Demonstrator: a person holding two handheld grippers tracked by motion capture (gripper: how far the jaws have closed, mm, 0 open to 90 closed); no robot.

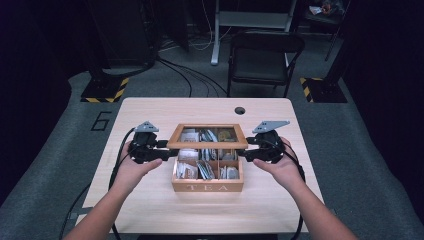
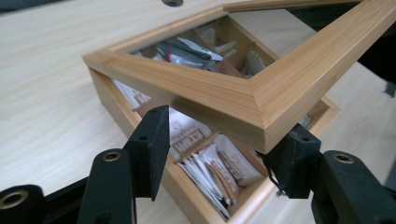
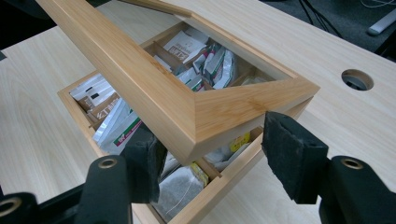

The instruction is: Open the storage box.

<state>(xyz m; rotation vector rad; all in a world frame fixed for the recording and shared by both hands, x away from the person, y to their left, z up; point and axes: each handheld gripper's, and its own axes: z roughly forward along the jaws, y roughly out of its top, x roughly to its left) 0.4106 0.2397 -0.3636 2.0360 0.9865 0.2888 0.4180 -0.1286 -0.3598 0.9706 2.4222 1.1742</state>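
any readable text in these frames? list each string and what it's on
"TEA": on the front wall of the wooden tea box, high view.
"6": marked on the grey floor left of the table.
Print on the tea bag packets inside the box: too small and blurred to read in either gripper view.

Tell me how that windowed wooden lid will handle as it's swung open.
The lid looks stiff: a solid wooden frame. Its glass-like pane is probably fragile if dropped. Smooth wood might slip; the left gripper and right gripper jaws straddle its corners without clearly clamping.
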